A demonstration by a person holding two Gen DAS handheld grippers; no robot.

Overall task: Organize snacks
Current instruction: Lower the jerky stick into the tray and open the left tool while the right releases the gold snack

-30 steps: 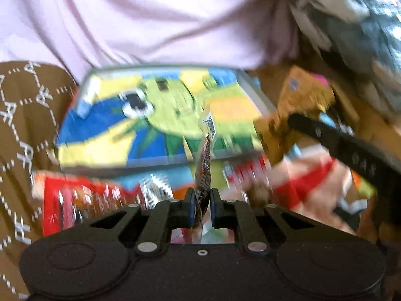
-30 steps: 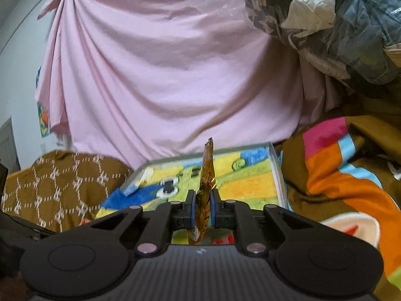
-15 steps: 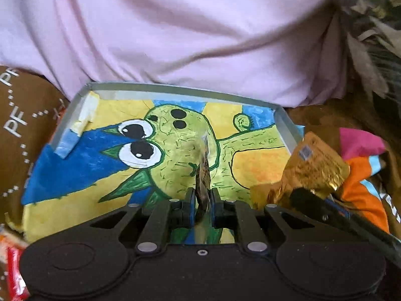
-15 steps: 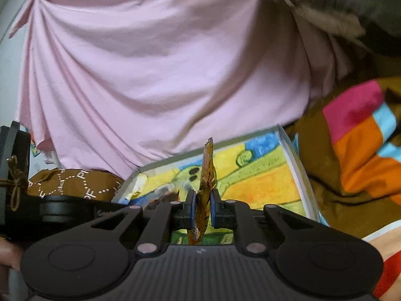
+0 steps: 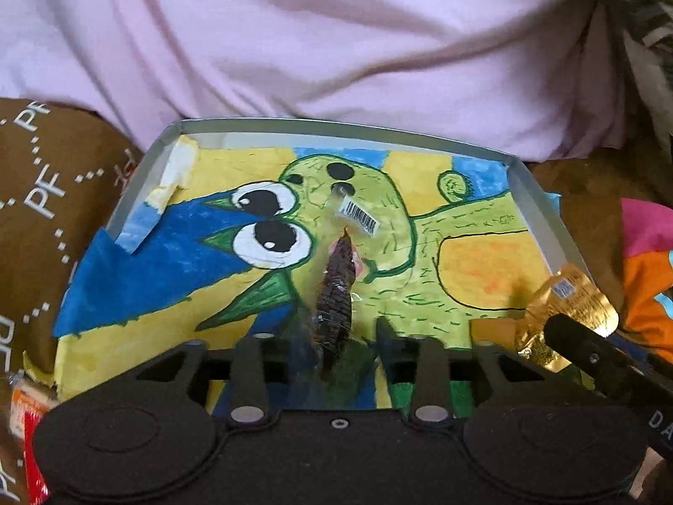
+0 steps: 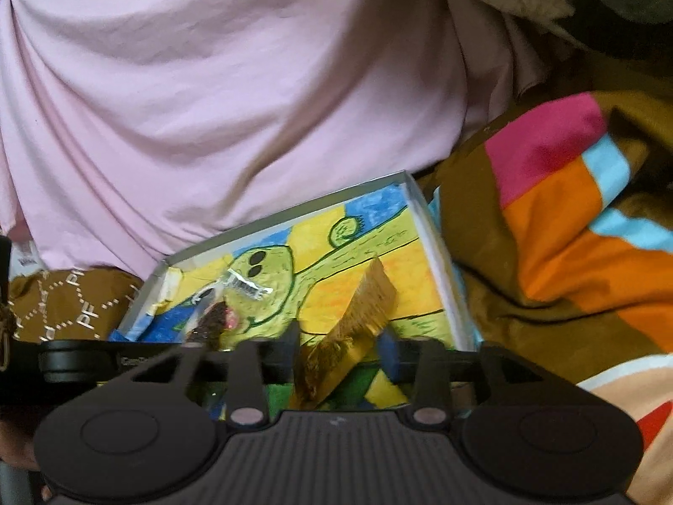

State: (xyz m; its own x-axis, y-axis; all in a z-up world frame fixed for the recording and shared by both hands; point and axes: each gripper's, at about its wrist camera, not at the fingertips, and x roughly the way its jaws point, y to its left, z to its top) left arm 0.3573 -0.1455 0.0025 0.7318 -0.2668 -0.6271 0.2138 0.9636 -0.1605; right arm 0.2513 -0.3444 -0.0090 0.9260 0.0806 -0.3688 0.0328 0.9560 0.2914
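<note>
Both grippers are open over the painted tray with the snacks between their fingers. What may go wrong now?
1. The gold packet lies tilted near the painted tray's right wall; it may slide out.
2. The dark snack sits between the left gripper's fingers; pulling back may drag it.
3. The right gripper is close and may bump it.

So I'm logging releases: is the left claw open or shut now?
Open. The left claw's fingers stand apart, and the dark snack packet sits loose between them over the painted tray.

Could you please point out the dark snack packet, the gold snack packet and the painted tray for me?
dark snack packet point(image 5: 335, 294), left wrist view, its dark ribbed middle.
gold snack packet point(image 6: 357, 324), right wrist view, its crimped foil face.
painted tray point(image 5: 336, 125), left wrist view, its far grey rim.
</note>
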